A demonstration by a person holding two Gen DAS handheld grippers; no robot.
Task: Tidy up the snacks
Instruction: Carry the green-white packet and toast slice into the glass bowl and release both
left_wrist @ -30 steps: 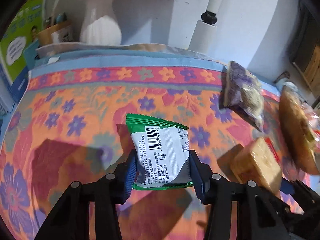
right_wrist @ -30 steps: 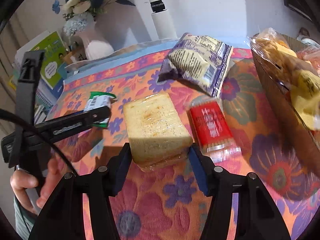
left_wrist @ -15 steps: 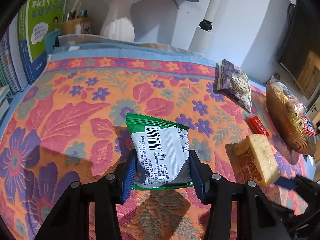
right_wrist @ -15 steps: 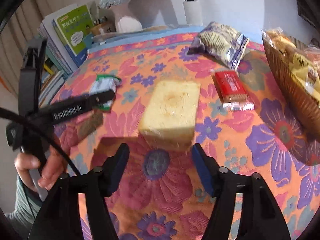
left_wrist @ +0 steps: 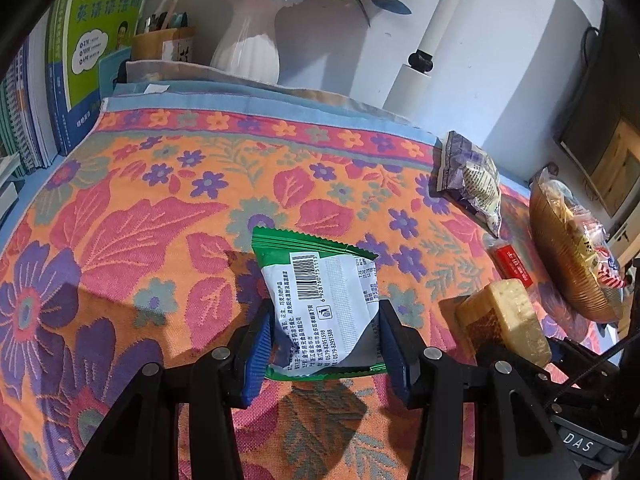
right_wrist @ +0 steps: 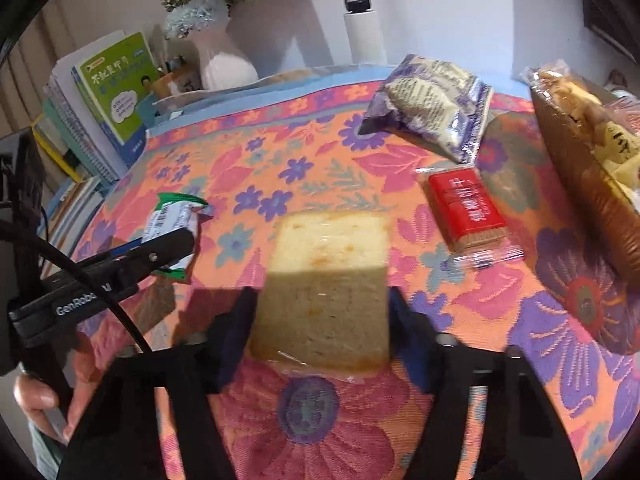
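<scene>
My left gripper (left_wrist: pixel 325 340) is shut on a green and white snack packet (left_wrist: pixel 320 300) and holds it above the flowered tablecloth (left_wrist: pixel 132 240). My right gripper (right_wrist: pixel 322 328) is shut on a plastic-wrapped yellow sponge cake (right_wrist: pixel 326 276), lifted off the cloth; the cake also shows in the left wrist view (left_wrist: pixel 506 320). The left gripper with its packet (right_wrist: pixel 174 220) shows at the left of the right wrist view. A purple snack bag (right_wrist: pixel 432 104), a red wafer packet (right_wrist: pixel 464 208) and a brown basket (right_wrist: pixel 588 184) holding several snacks lie to the right.
A white vase (left_wrist: pixel 246 46) with blue flowers, a white cylinder stand (left_wrist: pixel 412 84), a pen holder (left_wrist: pixel 160 42) and upright books (left_wrist: pixel 92 52) line the far and left edges of the table. A wall stands behind.
Both grippers have risen with their snacks. The right gripper now holds the cake between its fingers, above the cloth, and has tilted forward.
</scene>
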